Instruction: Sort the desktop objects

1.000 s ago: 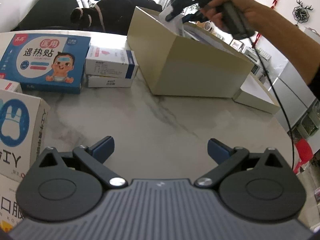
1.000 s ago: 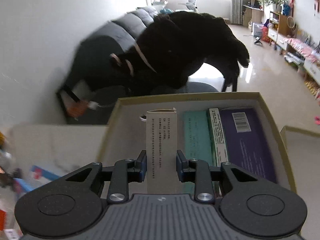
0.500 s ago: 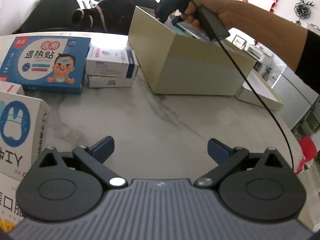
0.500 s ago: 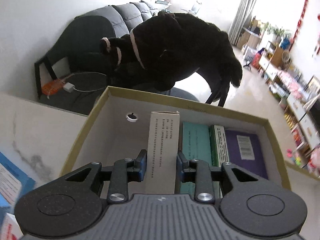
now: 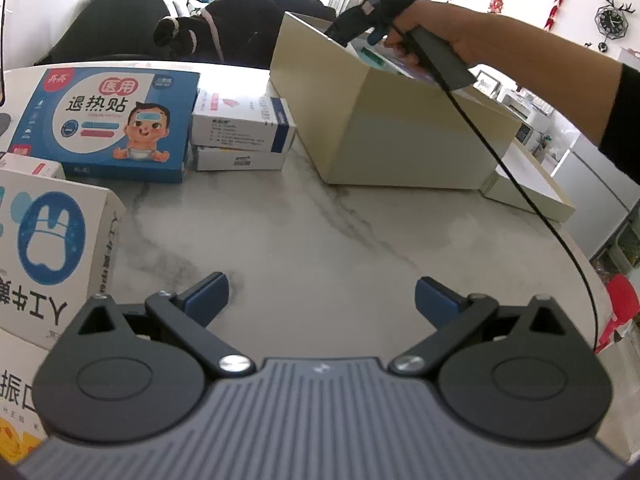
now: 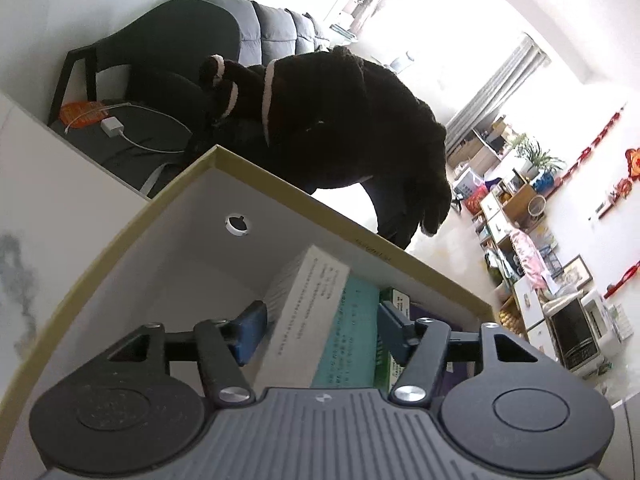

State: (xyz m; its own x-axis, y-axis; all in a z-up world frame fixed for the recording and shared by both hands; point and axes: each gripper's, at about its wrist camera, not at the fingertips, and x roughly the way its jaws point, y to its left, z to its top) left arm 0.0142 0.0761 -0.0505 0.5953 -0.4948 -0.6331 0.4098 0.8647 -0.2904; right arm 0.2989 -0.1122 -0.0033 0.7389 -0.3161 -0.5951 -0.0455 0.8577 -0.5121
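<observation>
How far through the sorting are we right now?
Done: a teal box, a green one and a purple one stand in the beige carton. In hand: the right gripper has opened around the white box, now inside beside the teal box. Left: the blue fever-patch box, two stacked white boxes and others remain on the table; left gripper open, empty.

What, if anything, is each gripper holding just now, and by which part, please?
Nothing is held. The right gripper stands open inside the storage box, its pads apart from the white carton between them. The left gripper is open over the bare table.
</observation>
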